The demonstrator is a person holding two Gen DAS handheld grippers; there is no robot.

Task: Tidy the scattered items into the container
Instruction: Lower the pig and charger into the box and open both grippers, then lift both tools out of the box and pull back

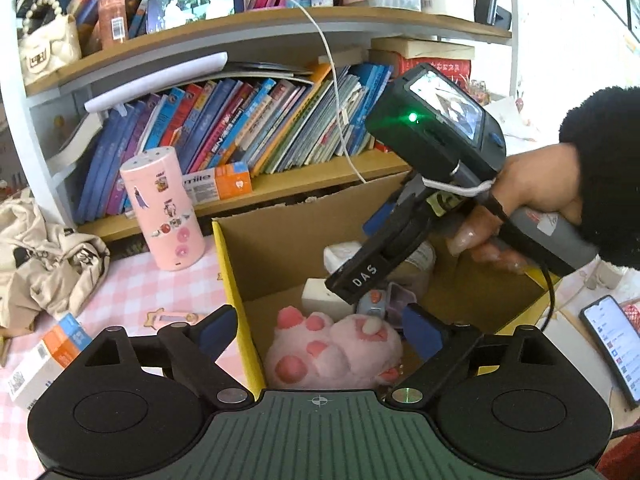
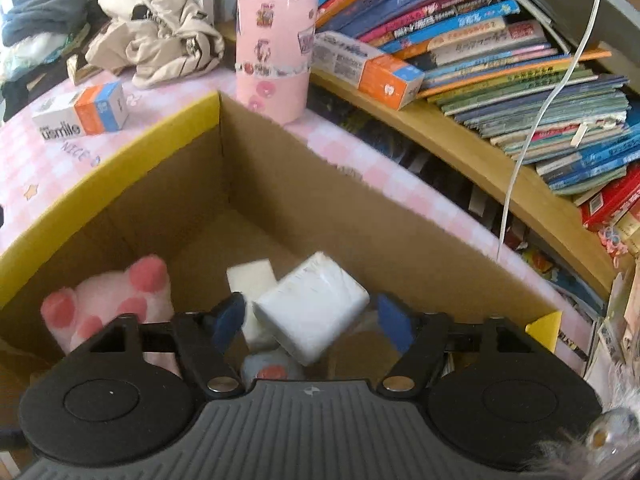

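— Entry one: right gripper (image 2: 312, 318). What do we log?

— Fingers spread wide, clamped on nothing. We hold it over the open cardboard box (image 2: 120, 160). The white tissue pack (image 2: 316, 296) sits tilted in the gap beyond the pads, touching neither as far as we can tell. It is blurred, so we cannot say whether it rests on the other contents.

— Entry two: left gripper (image 1: 320, 330)?

— Fingers likewise apart and empty. They straddle the box's yellow wall, one fingertip outside over the pink tablecloth (image 1: 132, 292), the other inside above the plush paw (image 1: 332, 348).

— Entry three: items not yet in the container?

— We count the toothpaste carton (image 1: 48, 356) lying flat on the cloth, and the pink cylinder (image 1: 164, 208) upright at the far corner, both outside the box.

— Which do we judge comes next, and by which hand?

— The carton, by the left. It lies just left of our left fingertip, outside the wall, well apart from the right gripper. Its long axis runs roughly along the yellow rim, so we would likely swing left and close across its narrow width.
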